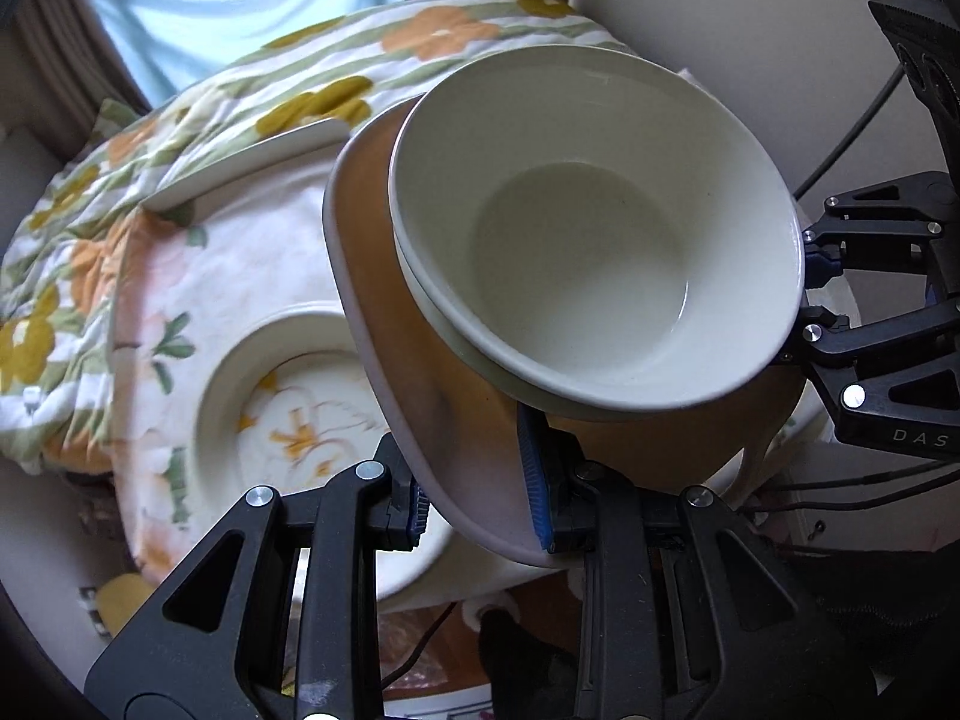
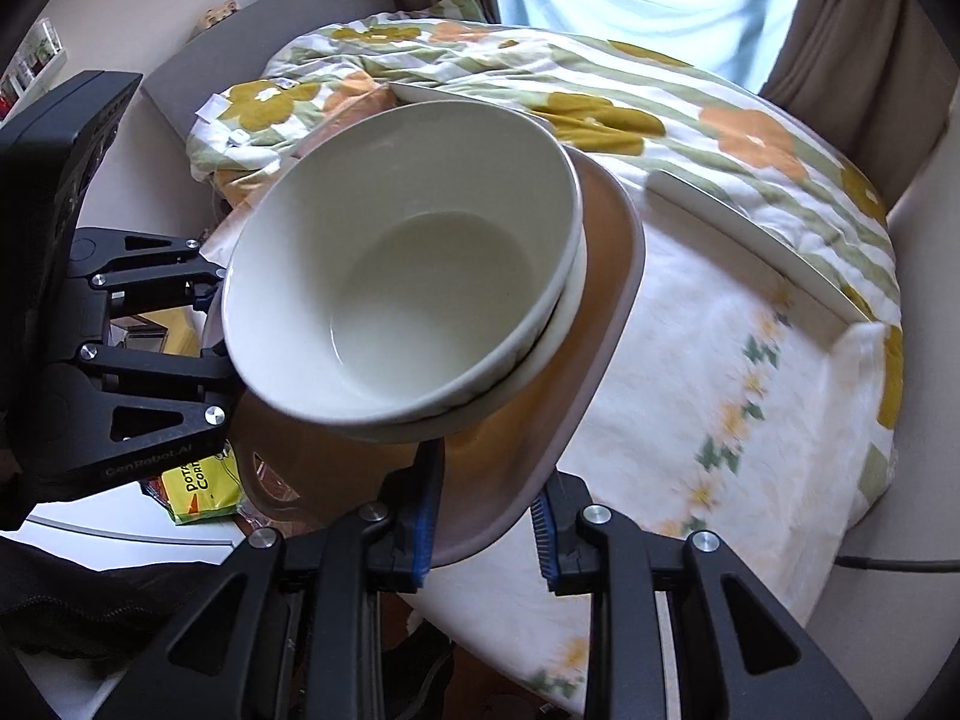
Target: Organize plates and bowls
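A tan tray with a grey rim (image 1: pixel 372 252) (image 2: pixel 606 276) hangs tilted above the table, and two stacked white bowls ride on it. The upper bowl (image 1: pixel 600 252) (image 2: pixel 408 276) is empty and sits nested in the lower bowl (image 1: pixel 444 324) (image 2: pixel 558 324). My left gripper (image 1: pixel 480 504) is shut on the tray's near rim, blue pads on both sides; the right wrist view shows it at the tray's left side (image 2: pixel 210 324). My right gripper (image 2: pixel 486 531) is shut on the opposite rim and shows at the right edge of the left wrist view (image 1: pixel 810 312).
Below lies a round table under a floral cloth (image 2: pixel 750 420). A deep flower-patterned plate (image 1: pixel 300 414) sits on it, with a long white plate (image 1: pixel 252 162) (image 2: pixel 750 234) further back. A yellow packet (image 2: pixel 198 486) lies off the table. Cables (image 1: pixel 852 138) hang at the right.
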Tool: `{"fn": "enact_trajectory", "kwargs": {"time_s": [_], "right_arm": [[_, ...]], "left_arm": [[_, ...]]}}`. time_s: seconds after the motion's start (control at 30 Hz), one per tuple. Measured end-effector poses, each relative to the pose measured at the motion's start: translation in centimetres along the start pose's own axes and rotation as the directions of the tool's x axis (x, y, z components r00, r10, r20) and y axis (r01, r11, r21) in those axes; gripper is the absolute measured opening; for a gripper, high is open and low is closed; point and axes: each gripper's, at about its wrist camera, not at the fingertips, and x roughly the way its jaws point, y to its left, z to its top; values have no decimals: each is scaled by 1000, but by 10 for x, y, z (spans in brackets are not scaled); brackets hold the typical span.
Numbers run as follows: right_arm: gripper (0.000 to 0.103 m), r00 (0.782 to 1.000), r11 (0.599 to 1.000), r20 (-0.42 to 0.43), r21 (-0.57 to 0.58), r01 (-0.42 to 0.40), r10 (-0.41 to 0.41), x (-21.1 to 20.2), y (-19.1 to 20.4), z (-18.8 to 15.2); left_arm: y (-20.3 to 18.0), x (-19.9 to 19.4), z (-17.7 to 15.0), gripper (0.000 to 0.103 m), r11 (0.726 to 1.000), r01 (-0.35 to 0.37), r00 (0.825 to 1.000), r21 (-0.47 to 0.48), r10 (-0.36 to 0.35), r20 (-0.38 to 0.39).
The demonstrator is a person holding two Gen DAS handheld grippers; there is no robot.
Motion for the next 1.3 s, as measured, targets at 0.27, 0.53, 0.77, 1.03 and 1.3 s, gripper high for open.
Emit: {"fn": "enact_trajectory", "kwargs": {"time_s": [0.27, 0.53, 0.77, 1.03, 1.3], "right_arm": [[25, 999, 999, -15, 12, -33, 33, 36, 66, 36], [25, 998, 997, -47, 55, -48, 51, 73, 99, 45], [25, 998, 996, -61, 83, -18, 23, 89, 109, 41], [25, 998, 995, -52, 93, 22, -17, 91, 113, 38], [25, 998, 988, -65, 153, 8, 2, 92, 108, 40]], "left_arm": [[75, 2, -26, 23, 1000, -5, 999, -7, 5, -43], [121, 27, -47, 23, 1000, 19, 996, 9, -18, -92], [128, 39, -58, 23, 999, 44, 995, 22, -42, -93], [131, 45, -60, 23, 998, 43, 996, 41, -40, -82], [131, 47, -56, 24, 998, 46, 989, 38, -40, -142]]}}
